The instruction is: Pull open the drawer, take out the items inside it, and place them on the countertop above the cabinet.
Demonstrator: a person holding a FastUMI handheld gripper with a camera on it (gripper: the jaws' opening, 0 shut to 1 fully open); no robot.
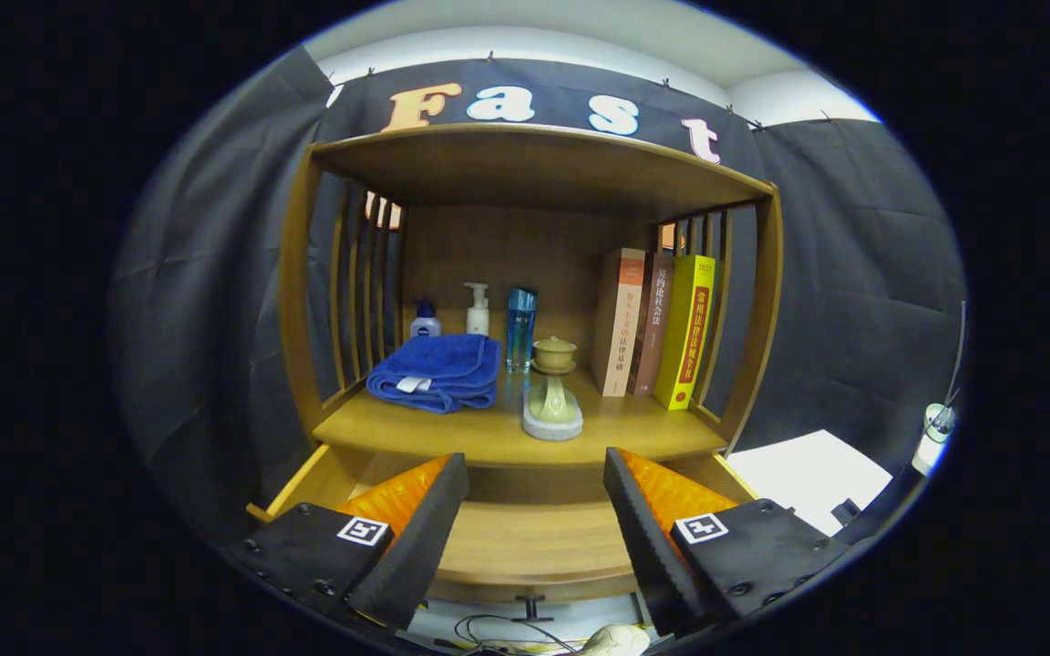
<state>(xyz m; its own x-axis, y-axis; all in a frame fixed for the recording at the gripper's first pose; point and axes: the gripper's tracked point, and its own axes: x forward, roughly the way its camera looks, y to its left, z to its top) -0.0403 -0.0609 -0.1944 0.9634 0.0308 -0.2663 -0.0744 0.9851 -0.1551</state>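
Wooden drawer [525,538] pulled open beneath level gripper [534,519]; jaws spread, seemingly empty.

The gripper [534,510] is spread wide, its two fingers [420,538] well apart with nothing held between them and neither one touching anything. Both fingers reach forward and lean a little inward toward each other at the tips, their ribbed inner faces turned to the gap. Each finger carries a square marker [362,530] on the block at its base, one on either side of the gap.
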